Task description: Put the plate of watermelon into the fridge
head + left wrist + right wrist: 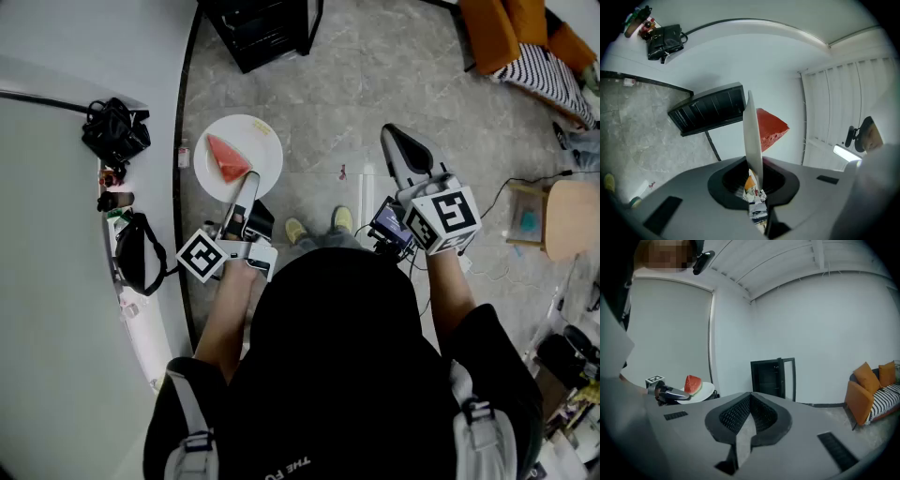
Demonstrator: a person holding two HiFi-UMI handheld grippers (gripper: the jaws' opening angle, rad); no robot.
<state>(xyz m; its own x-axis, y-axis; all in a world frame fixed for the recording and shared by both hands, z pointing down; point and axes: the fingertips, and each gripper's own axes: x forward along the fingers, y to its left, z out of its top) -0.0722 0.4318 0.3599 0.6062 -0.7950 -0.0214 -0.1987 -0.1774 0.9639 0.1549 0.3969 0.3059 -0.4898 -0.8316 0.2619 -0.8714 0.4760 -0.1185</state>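
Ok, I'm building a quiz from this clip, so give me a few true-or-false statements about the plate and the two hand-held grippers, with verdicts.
1. The left hand-held gripper is clamped on the rim of the white plate. True.
2. The plate carries two pieces of fruit. False: it carries a single red watermelon wedge.
3. The right hand-held gripper holds a cup. False: it holds nothing, and its jaws are together.
4. An orange sofa stands in the room. True.
5. The plate rests on the floor. False: it is held up in the air by the left hand-held gripper.
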